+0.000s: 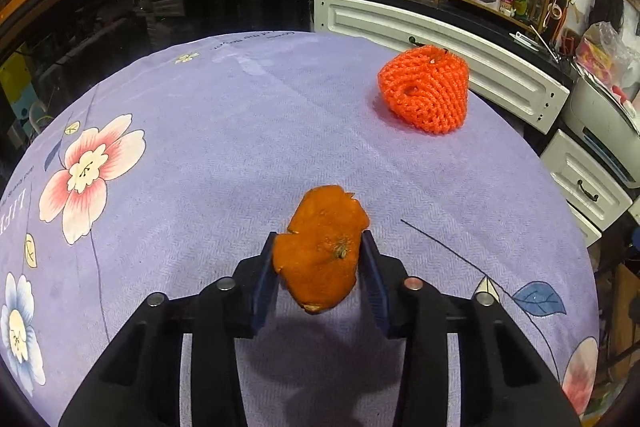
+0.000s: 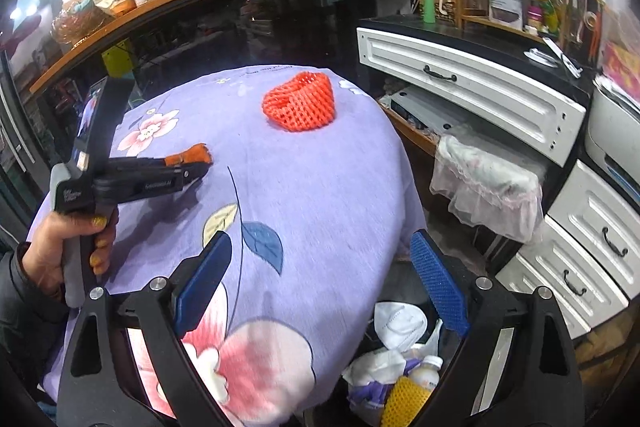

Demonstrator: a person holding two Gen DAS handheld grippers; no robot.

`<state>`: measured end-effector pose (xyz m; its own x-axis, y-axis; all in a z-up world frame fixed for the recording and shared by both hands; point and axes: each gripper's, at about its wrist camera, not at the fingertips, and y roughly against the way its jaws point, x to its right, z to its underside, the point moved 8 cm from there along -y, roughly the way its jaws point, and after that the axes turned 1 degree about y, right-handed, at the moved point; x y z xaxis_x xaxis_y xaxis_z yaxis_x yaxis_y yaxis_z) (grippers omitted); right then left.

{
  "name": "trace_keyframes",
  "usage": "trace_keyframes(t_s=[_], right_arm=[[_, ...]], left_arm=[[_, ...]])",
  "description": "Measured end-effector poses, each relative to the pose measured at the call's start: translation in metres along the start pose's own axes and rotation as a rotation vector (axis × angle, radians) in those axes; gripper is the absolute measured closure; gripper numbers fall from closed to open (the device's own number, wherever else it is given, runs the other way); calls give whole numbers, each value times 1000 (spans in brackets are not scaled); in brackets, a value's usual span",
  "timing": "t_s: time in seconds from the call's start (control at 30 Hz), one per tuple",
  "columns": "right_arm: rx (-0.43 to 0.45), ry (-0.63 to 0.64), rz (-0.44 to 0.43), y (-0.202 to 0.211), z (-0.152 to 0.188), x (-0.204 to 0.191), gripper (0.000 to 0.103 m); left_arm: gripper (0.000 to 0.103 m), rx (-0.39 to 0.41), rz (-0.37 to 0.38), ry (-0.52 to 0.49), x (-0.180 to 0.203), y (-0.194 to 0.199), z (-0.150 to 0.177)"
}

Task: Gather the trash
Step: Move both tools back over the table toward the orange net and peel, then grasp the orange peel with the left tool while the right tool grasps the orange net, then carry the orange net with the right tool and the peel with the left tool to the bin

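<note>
On the purple floral cloth, our left gripper has the peel pinched between its 2 pads. Right gripper hangs wide open, empty, by the bin. Orange net sits well apart.

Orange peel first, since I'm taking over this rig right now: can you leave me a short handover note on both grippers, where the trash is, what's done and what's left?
Left gripper: closed around the orange peel on the purple floral tablecloth; pads at its sides, peel not yet lifted clear.
Right gripper: open, empty, over the table's near edge above the trash bin.
Orange foam net: lying untouched at the far side of the table.
Done: the bin already holds a face mask, a small bottle and a yellow foam net.
Left: carry the peel to the bin, then collect the orange net.
</note>
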<state>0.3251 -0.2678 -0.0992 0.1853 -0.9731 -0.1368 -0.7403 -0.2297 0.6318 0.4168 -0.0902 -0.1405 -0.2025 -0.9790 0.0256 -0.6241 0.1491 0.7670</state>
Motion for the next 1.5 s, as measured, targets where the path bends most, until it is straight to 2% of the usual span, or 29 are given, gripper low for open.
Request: trace_keyframes(t_s=[0.27,0.43,0.67,0.9,0.93,1.0,1.03,1.1,1.17,1.27,1.5], right_arm=[[-14,33,-41,-27,-29,-16,13],[-47,3,-81,-64,-65,-19,13],[-102,29,-58,-130,-104,-23,13],[-137,58,-9,-174,-120,-20,15],[-145,56,-7,-178,-121,-20,17],[-174,50,-3,-186,-119,-19,35],[-187,46,6,-190,-117,-17,41],[-187,35,8,-188,-115,-16,64],[-184,7,-17,-183,-113,-15,75],[-160,-21,-34,-167,-109,-15,79],[-90,-26,-67,-103,-90,-19,79]], left_arm=[[69,69,27,42,-11,21,-5],[69,117,13,68,-20,33,-12],[69,107,28,96,-26,29,-14],[69,118,37,101,-27,33,-14],[69,118,39,101,-26,33,-14],[69,117,45,103,-26,33,-13],[69,117,46,102,-26,33,-12],[69,117,48,101,-25,33,-12],[69,120,51,101,-24,34,-12],[69,125,53,103,-23,36,-12],[69,139,61,83,-16,40,-12]])
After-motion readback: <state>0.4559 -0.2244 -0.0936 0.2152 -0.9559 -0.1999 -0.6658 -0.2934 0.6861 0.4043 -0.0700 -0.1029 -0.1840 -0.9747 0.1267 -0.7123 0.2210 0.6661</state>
